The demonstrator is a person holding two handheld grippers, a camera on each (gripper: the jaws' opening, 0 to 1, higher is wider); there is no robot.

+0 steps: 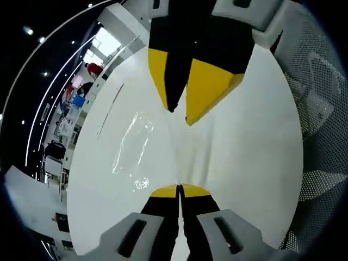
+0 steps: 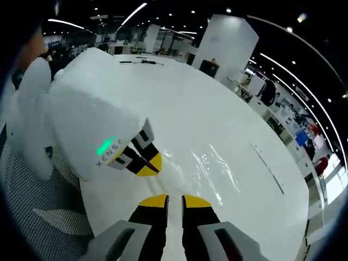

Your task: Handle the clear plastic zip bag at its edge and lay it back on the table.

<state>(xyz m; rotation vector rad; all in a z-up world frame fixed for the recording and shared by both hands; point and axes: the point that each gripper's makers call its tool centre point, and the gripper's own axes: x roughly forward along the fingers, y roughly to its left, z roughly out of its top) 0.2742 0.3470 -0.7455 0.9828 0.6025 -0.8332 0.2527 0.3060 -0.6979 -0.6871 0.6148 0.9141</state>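
The clear zip bag (image 1: 133,147) lies flat on the white table (image 1: 244,152); only glints and creases give it away. My left gripper (image 1: 179,189) has its yellow-tipped jaws pressed together on the bag's near edge, and a crease runs away from them. Opposite, my right gripper (image 1: 179,116) points down at the bag's far side with a narrow gap between its jaws. In the right gripper view the bag (image 2: 212,168) shines just ahead of my right gripper (image 2: 175,201), whose jaws stand slightly apart. The left gripper (image 2: 148,165) comes in from the left there, tips closed.
A thin dark line (image 1: 111,109) lies on the table beyond the bag, also seen as a dark line (image 2: 266,163). Grey mesh (image 1: 321,119) borders the table edge. Small dark items (image 2: 141,61) sit at the table's far end, with a white pillar (image 2: 225,43) and office desks behind.
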